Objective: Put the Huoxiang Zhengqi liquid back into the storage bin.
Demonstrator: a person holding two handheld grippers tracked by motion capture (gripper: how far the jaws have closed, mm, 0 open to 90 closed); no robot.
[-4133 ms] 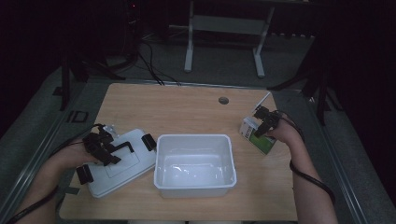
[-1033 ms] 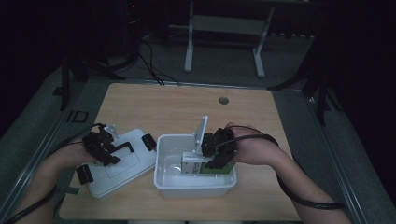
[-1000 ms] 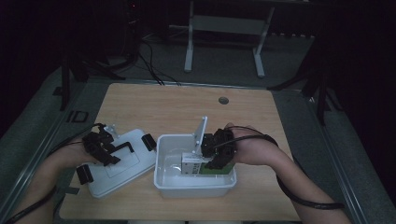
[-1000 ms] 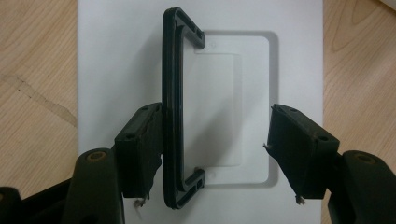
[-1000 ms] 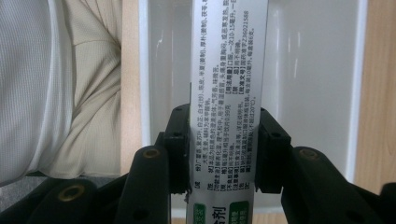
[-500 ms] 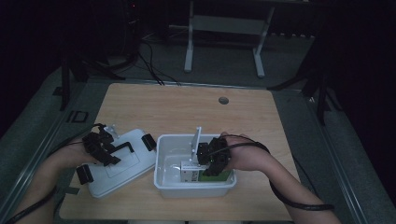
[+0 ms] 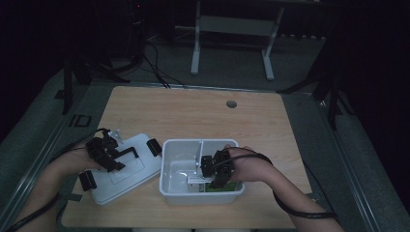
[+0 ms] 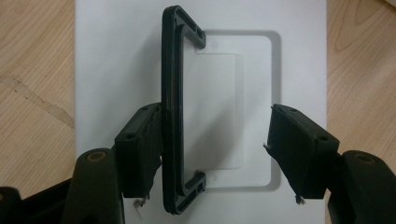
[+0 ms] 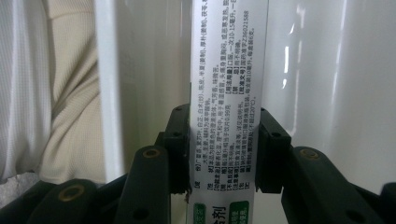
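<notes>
Inside the white bin [image 7: 167, 159], the printed carton [image 9: 227, 100] is clamped by the right gripper [image 9: 224, 154]; its base is hidden. The left gripper [image 8: 217, 154] is held apart over the lid [image 8: 112, 56], one jaw against its black handle [image 8: 170, 116].

Left gripper [image 7: 107, 153]: over the white lid [image 7: 126, 180], jaws apart, one pad against its black handle [image 8: 173, 112].
Right gripper [image 7: 212, 170]: low inside the white bin [image 7: 167, 166], jaws clamped on a printed carton [image 9: 227, 88].

Each gripper [image 7: 107, 152] is showing a matte black body with two blocky black jaws. Brass-coloured pivot screws are sitting at the jaw bases. A black cable [image 7: 300, 211] is trailing from the right gripper [image 7: 216, 170]. Both forearms are showing bare.
</notes>
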